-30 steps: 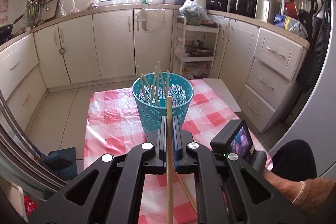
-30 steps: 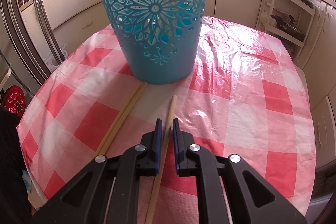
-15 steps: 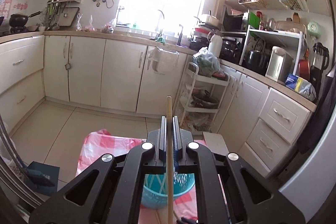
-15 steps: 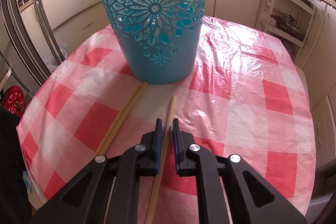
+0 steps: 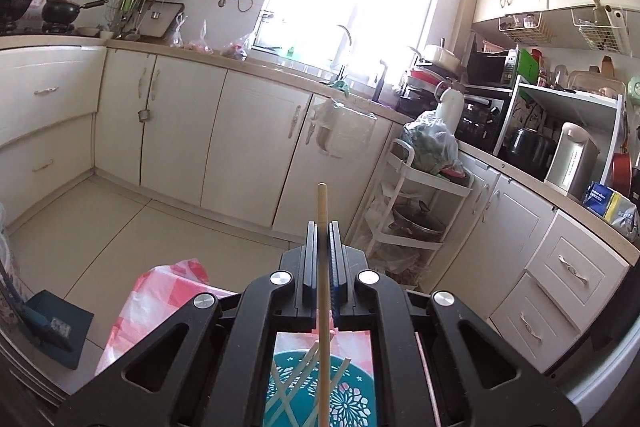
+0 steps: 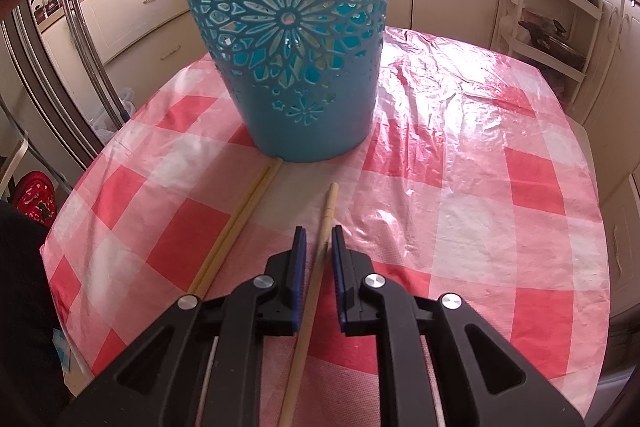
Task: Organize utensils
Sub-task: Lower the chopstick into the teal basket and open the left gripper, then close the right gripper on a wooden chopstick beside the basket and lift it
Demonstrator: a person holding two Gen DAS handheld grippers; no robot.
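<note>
**Left fingers clamp a chopstick above the basket; right fingers straddle another on the counter**

The left gripper is clenched on a pale wooden chopstick, a slim round stick of even, light tan colour. Its long axis runs along the line of the fingers; one blunt end stands out past the fingertips toward the kitchen cabinets, the other end runs down out of the bottom of the left wrist view. Directly beneath it sits the teal basket, a plastic bin with cut-out flower patterns, holding several more chopsticks that lean crosswise inside.

In the right wrist view, the right gripper points steeply down at the counter, which is covered with a red-and-white checked plastic cloth. A second chopstick lies flat on the cloth between the blue-padded fingers, its far end aimed toward the basket's base and stopping short of it. The jaws have just been opening, and a small gap shows on each side of the stick, so it is released. To the left, a pair of chopsticks lies side by side, slanting up to touch the basket's foot.
</note>
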